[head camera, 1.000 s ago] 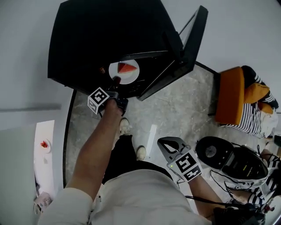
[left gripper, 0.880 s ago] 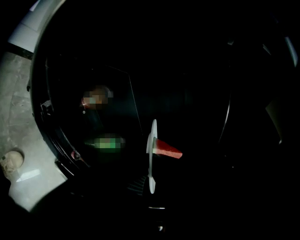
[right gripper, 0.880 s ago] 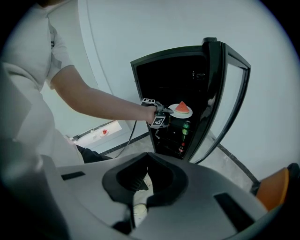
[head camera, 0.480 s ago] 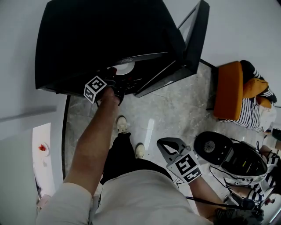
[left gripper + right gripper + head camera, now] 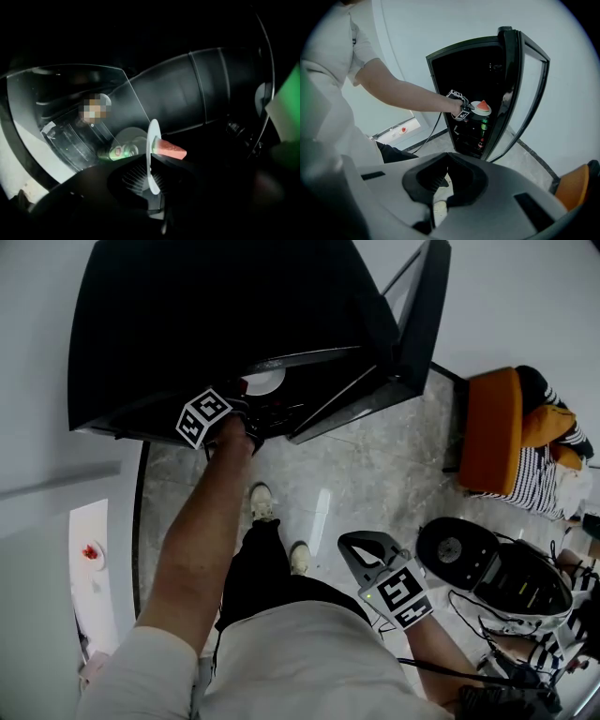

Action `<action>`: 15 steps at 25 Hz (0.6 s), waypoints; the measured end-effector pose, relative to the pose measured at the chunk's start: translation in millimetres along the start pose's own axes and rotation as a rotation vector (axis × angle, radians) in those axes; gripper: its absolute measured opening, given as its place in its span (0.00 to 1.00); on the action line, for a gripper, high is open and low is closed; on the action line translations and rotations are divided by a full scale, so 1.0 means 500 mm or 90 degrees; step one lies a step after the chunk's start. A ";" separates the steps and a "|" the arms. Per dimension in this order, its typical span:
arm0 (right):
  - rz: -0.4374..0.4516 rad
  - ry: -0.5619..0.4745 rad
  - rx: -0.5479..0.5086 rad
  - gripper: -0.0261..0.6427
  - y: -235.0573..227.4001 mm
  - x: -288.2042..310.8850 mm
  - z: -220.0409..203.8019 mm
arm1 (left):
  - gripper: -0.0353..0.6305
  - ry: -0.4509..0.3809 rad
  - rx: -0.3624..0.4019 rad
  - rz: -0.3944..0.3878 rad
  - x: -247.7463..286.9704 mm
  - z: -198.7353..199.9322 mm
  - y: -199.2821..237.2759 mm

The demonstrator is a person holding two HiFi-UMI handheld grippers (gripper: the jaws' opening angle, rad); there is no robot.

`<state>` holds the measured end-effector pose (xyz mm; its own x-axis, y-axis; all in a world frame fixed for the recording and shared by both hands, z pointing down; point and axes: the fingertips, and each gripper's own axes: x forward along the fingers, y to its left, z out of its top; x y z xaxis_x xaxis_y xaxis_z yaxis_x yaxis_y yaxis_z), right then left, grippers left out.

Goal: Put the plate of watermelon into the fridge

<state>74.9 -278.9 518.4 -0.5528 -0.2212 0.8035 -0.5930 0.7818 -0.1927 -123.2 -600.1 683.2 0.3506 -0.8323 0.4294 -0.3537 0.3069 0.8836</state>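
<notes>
The left gripper (image 5: 150,164) pinches the plate (image 5: 153,136) by its rim inside the fridge (image 5: 225,324). A tilt could slide the watermelon (image 5: 171,150) off. The right gripper (image 5: 442,183) hangs closed and empty.

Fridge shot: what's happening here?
A person is loading the open black fridge. The left gripper is shut on the rim of the white plate, holding it inside above the bottles, with the watermelon slice on it. It is not yet released. The right gripper hangs back over the floor, shut and empty.
</notes>
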 end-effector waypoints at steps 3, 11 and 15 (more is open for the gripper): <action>0.003 -0.003 -0.003 0.06 -0.001 0.002 0.005 | 0.08 0.000 0.024 0.020 0.000 0.002 -0.001; 0.003 -0.008 0.001 0.06 -0.007 -0.007 0.001 | 0.21 0.009 0.137 0.111 -0.007 -0.003 0.001; 0.006 -0.008 0.002 0.06 -0.010 -0.008 -0.003 | 0.32 0.012 0.214 0.158 -0.006 0.000 0.002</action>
<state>80.8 -280.9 517.0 -0.5657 -0.2216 0.7943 -0.5892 0.7825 -0.2014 -124.6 -597.4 682.9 0.2336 -0.7424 0.6280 -0.6920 0.3268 0.6437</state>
